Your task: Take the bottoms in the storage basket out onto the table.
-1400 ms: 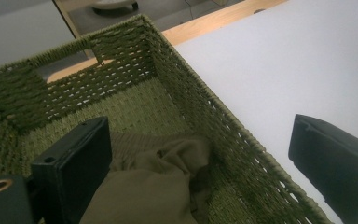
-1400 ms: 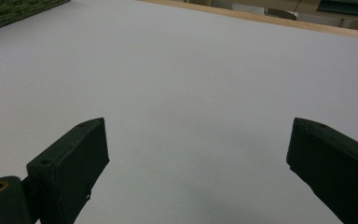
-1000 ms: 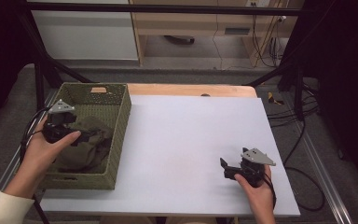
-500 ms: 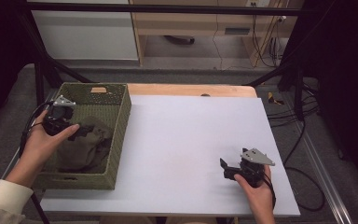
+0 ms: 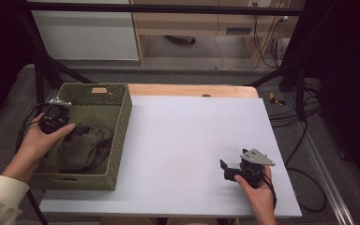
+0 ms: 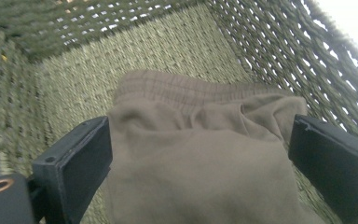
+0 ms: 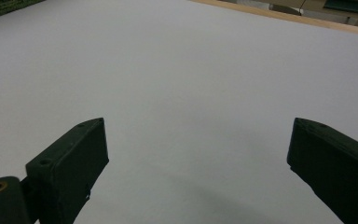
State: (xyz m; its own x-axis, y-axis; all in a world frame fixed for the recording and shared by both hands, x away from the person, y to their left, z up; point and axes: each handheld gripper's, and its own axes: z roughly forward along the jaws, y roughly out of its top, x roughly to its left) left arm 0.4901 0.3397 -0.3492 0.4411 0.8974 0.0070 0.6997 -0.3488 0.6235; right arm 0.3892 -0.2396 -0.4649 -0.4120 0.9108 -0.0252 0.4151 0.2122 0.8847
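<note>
My left gripper point(image 6: 200, 154) hangs wide open over the cloth point(image 6: 200, 158), which lies crumpled in the basket point(image 5: 122, 117) at the table's left. The right gripper point(image 5: 228, 169) waits open and empty, near right. If I close too shallow, I think I may pinch only a loose fold and the cloth could slip or snag the weave.

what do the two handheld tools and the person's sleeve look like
Both are black, blocky units. The left tool trails a black cable looping off its left side; the right tool carries a grey three-cornered plate on top and a black cable behind the hand. Each has two flat, rectangular black jaws. The left forearm wears a cream sleeve.
</note>
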